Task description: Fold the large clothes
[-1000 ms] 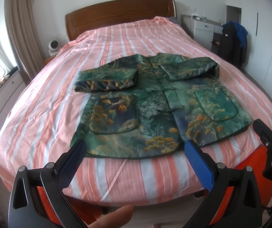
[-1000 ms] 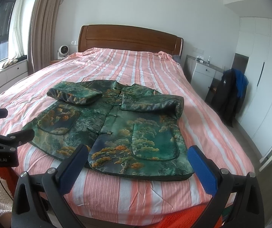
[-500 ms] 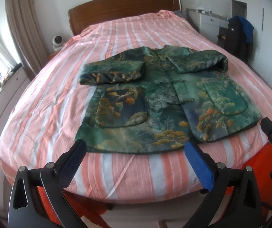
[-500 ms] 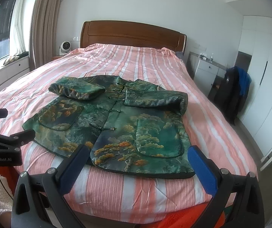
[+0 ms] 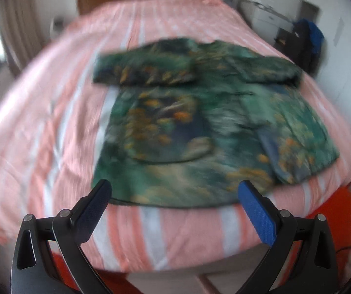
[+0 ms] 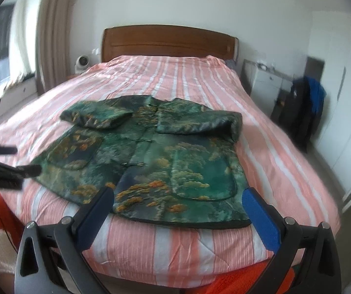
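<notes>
Closer to near hem than half a second ago. Left tool [image 5: 174,191] and right tool [image 6: 179,199] wide open, empty. Jacket [image 6: 151,161] flat on bed [image 6: 199,78], sleeves seemingly folded in; left view blurred. Bottom fold likely next.

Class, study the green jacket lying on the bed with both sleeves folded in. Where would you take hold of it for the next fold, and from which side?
Probably the near hem of the jacket, one corner per tongs, from the foot of the bed. The hem lies flat by the bed edge, nearest both open tongs: left, right. The sleeves already lie folded across the chest.
</notes>
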{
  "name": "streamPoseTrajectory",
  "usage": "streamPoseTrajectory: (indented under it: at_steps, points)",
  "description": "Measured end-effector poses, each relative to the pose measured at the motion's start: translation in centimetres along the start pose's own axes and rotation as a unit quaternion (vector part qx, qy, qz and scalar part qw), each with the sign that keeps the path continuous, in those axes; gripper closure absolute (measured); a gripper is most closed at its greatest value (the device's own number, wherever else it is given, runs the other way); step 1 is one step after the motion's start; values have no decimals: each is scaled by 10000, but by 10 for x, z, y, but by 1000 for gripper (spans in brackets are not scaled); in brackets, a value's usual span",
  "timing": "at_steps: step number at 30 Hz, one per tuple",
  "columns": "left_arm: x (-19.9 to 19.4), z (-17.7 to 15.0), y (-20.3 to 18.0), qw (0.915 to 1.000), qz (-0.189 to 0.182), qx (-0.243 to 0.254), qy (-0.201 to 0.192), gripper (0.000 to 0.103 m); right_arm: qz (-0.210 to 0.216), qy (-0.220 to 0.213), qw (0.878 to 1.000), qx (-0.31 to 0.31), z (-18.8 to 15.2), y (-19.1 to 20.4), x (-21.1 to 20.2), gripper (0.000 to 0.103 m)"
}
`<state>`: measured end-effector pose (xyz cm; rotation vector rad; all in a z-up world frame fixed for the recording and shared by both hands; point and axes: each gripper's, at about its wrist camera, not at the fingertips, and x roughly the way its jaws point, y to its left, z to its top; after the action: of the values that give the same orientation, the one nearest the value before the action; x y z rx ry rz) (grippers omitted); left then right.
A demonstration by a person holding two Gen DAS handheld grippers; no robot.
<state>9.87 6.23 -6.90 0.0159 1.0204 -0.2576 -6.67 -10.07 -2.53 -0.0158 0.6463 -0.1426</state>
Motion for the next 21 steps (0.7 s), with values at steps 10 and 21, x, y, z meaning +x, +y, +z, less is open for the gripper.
streamPoseTrajectory:
  at_steps: [10,21]
  points:
    - [115,19,82,9939,218,-112,1075,0,771,902,9657,2312,-39,-157,108,0]
    - [77,-5,57,9968,26,-224,760,91,1427,2140,9448,2031,-55,-166,197,21]
